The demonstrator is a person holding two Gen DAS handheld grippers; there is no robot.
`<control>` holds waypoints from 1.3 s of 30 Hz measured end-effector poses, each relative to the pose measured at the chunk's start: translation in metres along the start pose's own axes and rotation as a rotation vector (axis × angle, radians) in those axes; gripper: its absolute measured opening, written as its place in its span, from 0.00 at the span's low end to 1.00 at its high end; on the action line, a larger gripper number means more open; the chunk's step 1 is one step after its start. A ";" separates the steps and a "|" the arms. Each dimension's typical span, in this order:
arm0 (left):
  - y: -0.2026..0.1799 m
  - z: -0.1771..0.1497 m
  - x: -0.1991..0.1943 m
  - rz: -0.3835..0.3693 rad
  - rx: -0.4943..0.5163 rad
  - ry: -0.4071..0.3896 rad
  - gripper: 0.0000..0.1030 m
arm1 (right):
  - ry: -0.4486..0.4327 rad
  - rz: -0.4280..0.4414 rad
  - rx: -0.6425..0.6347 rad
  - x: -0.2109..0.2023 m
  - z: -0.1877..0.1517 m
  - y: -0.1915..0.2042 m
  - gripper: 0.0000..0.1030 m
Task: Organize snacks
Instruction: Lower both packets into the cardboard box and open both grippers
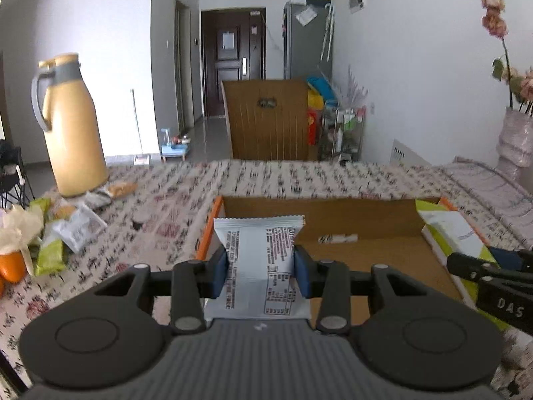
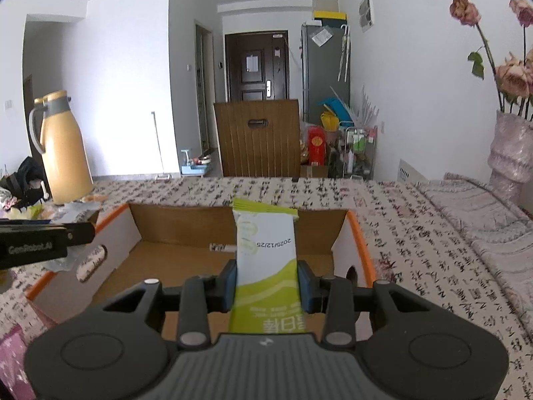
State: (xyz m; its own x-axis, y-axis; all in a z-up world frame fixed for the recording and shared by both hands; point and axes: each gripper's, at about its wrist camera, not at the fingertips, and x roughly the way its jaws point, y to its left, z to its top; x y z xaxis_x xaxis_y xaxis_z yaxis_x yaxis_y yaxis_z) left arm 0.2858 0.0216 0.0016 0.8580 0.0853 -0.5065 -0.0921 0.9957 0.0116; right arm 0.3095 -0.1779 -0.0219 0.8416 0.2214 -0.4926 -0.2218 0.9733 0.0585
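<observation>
Left gripper (image 1: 261, 271) clamps a grey-white snack packet (image 1: 258, 266) over the cardboard box (image 1: 366, 213); right gripper (image 2: 268, 281) pinches a green-white packet (image 2: 266, 256) (dated 2025/12/25), lower centre.

An open box (image 2: 346, 233) sits on a table (image 1: 266, 180), with a chair (image 2: 258, 136) behind the table's far edge. Over the box hang two packets — one (image 1: 258, 266) between the left gripper (image 1: 261, 270) fingers, one (image 2: 266, 260) in the right gripper (image 2: 267, 285). Far left stands a jug (image 1: 71, 126), loose snacks (image 1: 63, 233) near it; a vase (image 2: 509, 153) stands far right.
</observation>
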 end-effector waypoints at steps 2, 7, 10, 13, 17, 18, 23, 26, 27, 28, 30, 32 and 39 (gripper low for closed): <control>0.000 -0.005 0.007 -0.009 0.008 0.020 0.40 | 0.016 0.005 -0.006 0.004 -0.005 0.001 0.35; 0.001 -0.010 0.011 -0.036 0.008 0.039 0.41 | 0.043 0.013 0.005 0.008 -0.010 -0.002 0.36; 0.003 -0.011 0.008 -0.039 -0.001 0.031 0.51 | 0.051 0.020 0.023 0.008 -0.012 -0.007 0.38; 0.004 -0.010 0.001 -0.028 -0.009 -0.001 0.80 | 0.034 0.020 0.031 0.003 -0.012 -0.009 0.54; 0.002 -0.008 -0.009 -0.012 -0.015 -0.041 1.00 | -0.004 0.013 0.037 -0.005 -0.011 -0.010 0.94; 0.002 -0.008 -0.010 -0.008 -0.017 -0.044 1.00 | -0.009 0.011 0.038 -0.006 -0.011 -0.010 1.00; 0.003 -0.006 -0.012 -0.010 -0.018 -0.046 1.00 | -0.010 -0.003 0.048 -0.006 -0.010 -0.012 1.00; 0.003 -0.004 -0.016 -0.005 -0.020 -0.049 1.00 | -0.010 -0.014 0.051 -0.006 -0.007 -0.014 1.00; 0.002 -0.004 -0.017 -0.006 -0.021 -0.051 1.00 | -0.014 -0.016 0.053 -0.008 -0.006 -0.015 1.00; 0.002 -0.003 -0.019 -0.006 -0.020 -0.052 1.00 | -0.019 -0.016 0.057 -0.011 -0.004 -0.016 1.00; 0.000 -0.002 -0.023 -0.003 -0.016 -0.054 1.00 | -0.026 -0.023 0.061 -0.016 -0.001 -0.017 1.00; -0.002 0.000 -0.029 -0.002 -0.010 -0.060 1.00 | -0.036 -0.028 0.058 -0.023 0.001 -0.016 1.00; -0.002 -0.002 -0.060 -0.013 -0.001 -0.089 1.00 | -0.066 -0.025 0.048 -0.058 0.001 -0.009 1.00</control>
State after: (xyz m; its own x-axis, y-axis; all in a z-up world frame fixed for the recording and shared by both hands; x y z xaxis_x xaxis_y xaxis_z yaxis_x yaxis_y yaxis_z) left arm 0.2337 0.0149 0.0307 0.9008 0.0752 -0.4276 -0.0811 0.9967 0.0046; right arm 0.2629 -0.1995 0.0070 0.8777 0.1992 -0.4358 -0.1779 0.9800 0.0894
